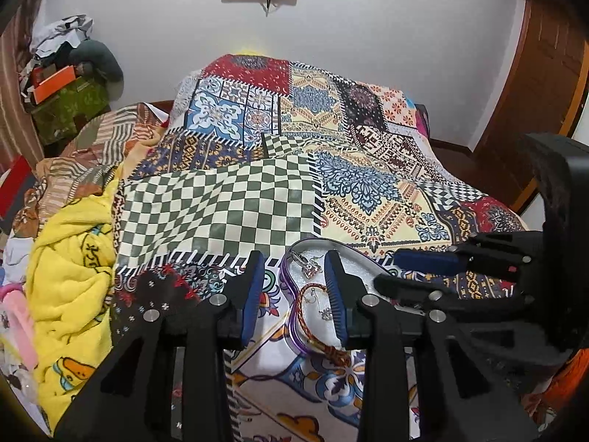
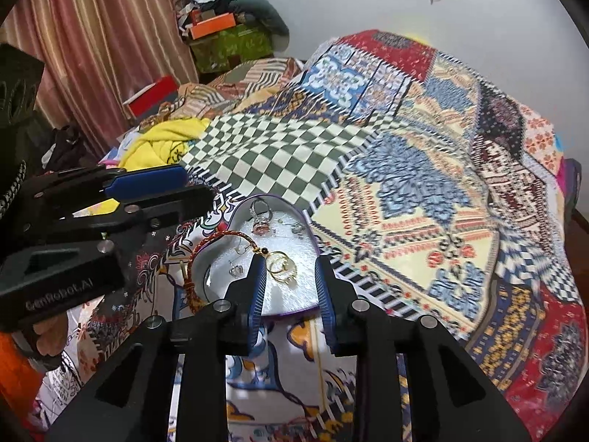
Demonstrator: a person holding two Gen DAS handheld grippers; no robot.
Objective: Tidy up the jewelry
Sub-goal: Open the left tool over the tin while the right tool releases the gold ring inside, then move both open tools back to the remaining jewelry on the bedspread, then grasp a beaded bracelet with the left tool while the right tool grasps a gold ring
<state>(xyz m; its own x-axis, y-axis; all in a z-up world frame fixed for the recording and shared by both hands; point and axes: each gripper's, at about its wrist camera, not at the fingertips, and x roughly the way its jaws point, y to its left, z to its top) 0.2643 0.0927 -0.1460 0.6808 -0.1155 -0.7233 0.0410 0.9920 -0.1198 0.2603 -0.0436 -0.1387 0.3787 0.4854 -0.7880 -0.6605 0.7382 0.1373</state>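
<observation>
Right gripper (image 2: 291, 287) nearest, jaws wide, empty, poised over gold rings (image 2: 282, 267) in tray (image 2: 294, 304); left gripper (image 1: 294, 287) likewise wide, straddling tray's edge near red cord bracelet (image 1: 313, 328), probably ready for sorting.

Purple-rimmed heart tray (image 2: 307, 228) on bedspread: rings (image 2: 283, 267), red-gold cord bracelet (image 2: 217, 237) draped over rim.

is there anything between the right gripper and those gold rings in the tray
Nothing visible blocks it. The right gripper is open just above the tray, and the gold rings lie uncovered near its left finger. The red braided bracelet drapes over the tray's left rim, beside the rings.
</observation>
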